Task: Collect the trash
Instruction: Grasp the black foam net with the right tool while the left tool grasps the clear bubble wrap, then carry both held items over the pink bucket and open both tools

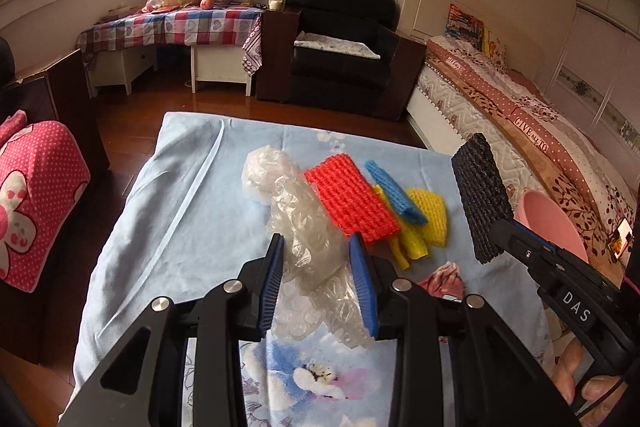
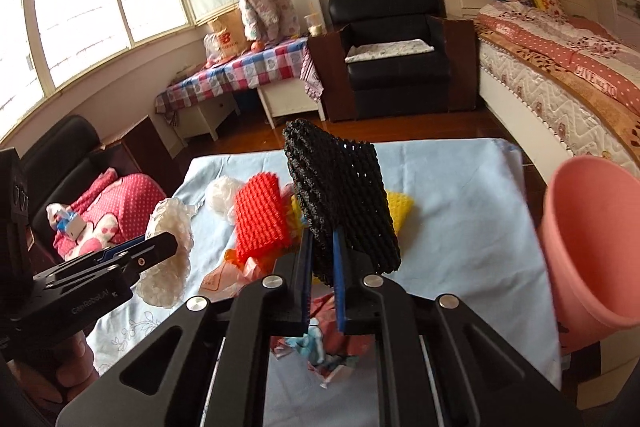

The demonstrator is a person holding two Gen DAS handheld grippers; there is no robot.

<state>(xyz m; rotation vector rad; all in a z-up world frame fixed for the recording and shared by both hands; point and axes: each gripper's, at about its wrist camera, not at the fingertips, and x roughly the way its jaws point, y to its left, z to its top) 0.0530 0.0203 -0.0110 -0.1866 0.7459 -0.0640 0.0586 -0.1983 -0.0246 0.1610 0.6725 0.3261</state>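
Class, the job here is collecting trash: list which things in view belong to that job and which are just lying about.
Part of the job:
black foam net, held by the right gripper
bubble wrap, in the left gripper
red foam net
yellow foam net
blue foam net
pink bin

Just lying about:
black armchair
pink spotted cushion

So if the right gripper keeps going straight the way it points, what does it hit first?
The right gripper is shut on the black foam net, which leads. Straight ahead and downward lie the yellow net and then the blue cloth. It would probably meet the yellow net first, though depth is unclear.
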